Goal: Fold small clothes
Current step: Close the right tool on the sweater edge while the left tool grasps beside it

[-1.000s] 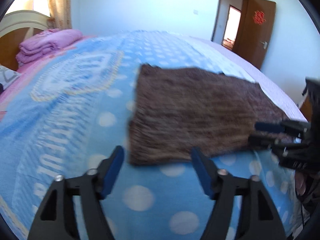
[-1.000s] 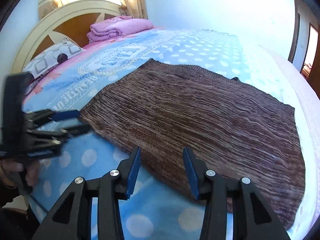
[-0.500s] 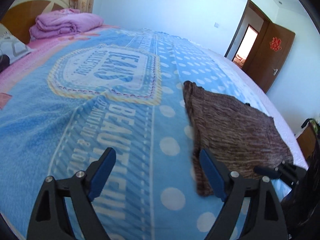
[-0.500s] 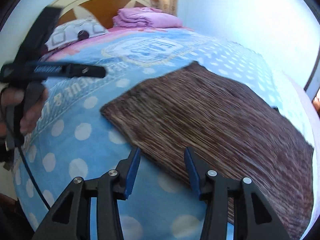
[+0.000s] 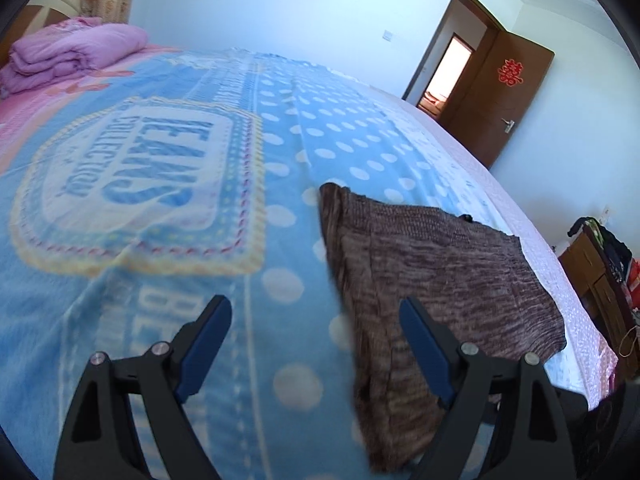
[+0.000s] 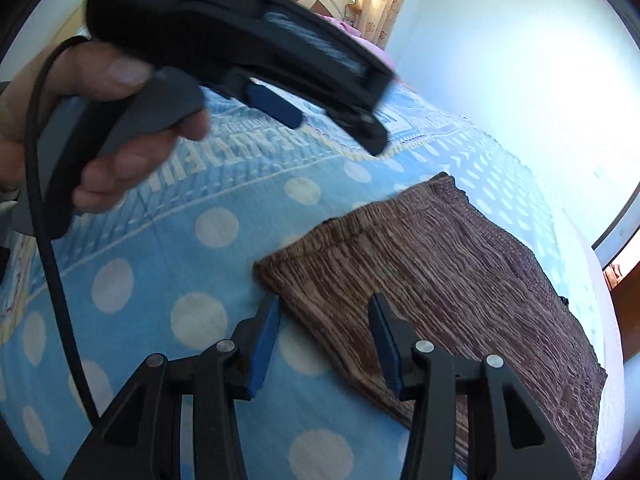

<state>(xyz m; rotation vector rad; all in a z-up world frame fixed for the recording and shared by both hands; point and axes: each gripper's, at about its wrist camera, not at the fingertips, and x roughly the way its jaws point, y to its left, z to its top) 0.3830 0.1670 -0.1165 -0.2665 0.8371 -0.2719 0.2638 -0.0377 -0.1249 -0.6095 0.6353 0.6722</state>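
A brown knitted garment lies flat on the blue polka-dot blanket; it also shows in the right wrist view. My left gripper is open and empty, above the blanket beside the garment's left edge. In the right wrist view the left gripper is held in a hand, raised over the blanket at upper left. My right gripper is open and empty, its fingers straddling the garment's near edge close to its near corner.
A folded pink quilt lies at the head of the bed. A wooden door stands open at the far right. A wooden cabinet with clutter stands beside the bed. A black cable hangs from the left gripper.
My left gripper has lifted away from the garment's near corner and swung left over the blanket. My right gripper has shifted toward the garment's near left corner. Both stayed open.
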